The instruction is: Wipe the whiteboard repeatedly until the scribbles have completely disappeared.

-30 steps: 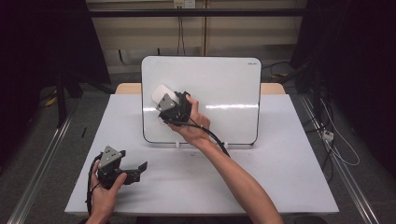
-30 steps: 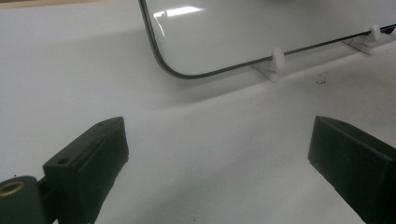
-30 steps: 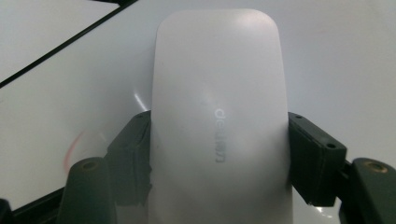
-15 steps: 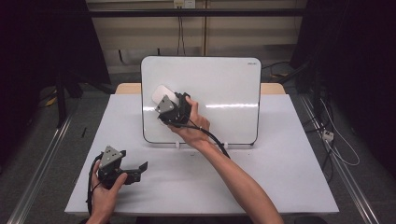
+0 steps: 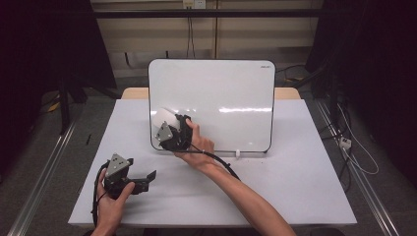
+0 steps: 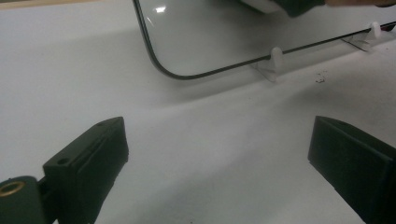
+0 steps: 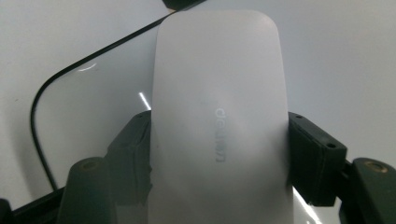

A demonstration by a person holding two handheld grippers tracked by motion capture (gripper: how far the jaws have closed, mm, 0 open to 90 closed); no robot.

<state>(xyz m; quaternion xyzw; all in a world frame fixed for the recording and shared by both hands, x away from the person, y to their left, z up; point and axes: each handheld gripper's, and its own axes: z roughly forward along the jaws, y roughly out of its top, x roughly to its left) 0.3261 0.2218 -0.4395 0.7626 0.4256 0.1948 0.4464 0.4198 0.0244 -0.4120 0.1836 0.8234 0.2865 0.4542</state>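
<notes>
Smooth white eraser (image 7: pixel 219 126) on the glossy board (image 5: pixel 221 93).
Right gripper (image 5: pixel 169 129) pinches it at the board's lower-left corner; left gripper (image 5: pixel 142 178) jaws are spread.

The whiteboard eraser (image 7: pixel 219 121) between the black jaws was white; the whiteboard (image 5: pixel 216 98) was white, black-edged.

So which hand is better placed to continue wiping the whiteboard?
Right. The right gripper already grips the white eraser against the whiteboard near its lower left corner. The left gripper sits open on the table, holding nothing.
</notes>
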